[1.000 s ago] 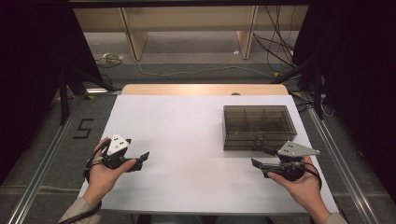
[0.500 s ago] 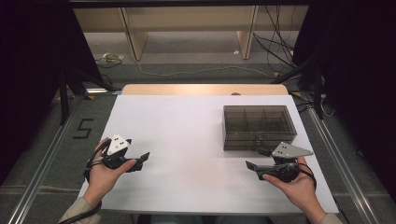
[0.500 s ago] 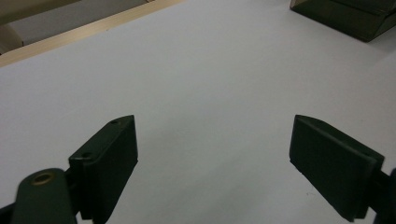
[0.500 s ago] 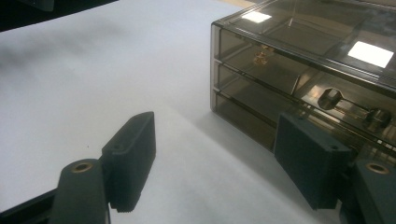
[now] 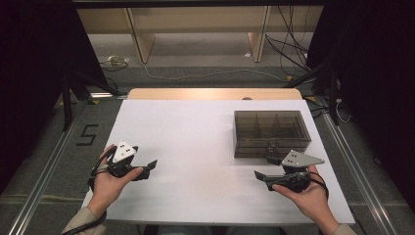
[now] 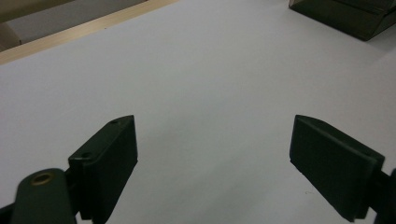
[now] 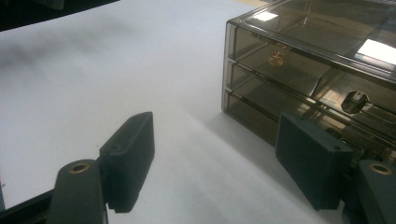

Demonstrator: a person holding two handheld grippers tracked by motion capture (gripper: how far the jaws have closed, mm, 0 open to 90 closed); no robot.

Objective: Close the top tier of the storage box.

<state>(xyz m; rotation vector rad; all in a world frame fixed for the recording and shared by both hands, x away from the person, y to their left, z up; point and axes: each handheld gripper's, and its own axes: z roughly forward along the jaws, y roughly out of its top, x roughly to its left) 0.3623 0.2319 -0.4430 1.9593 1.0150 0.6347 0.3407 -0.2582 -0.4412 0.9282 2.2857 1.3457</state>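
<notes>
Box (image 5: 271, 132): closed, on the surface (image 5: 195, 147), just ahead of right tool.
Right tool (image 5: 262, 166): jaws have just been opening; now wide, empty.
Left tool (image 5: 149, 167): released, empty, well apart from box.
Meaning: right tool probably readied for the box front.

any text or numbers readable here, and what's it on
"5": dark digit on the grey floor left of the table.
No readable writing shows on the smoky clear box, the left gripper or the right gripper.
</notes>
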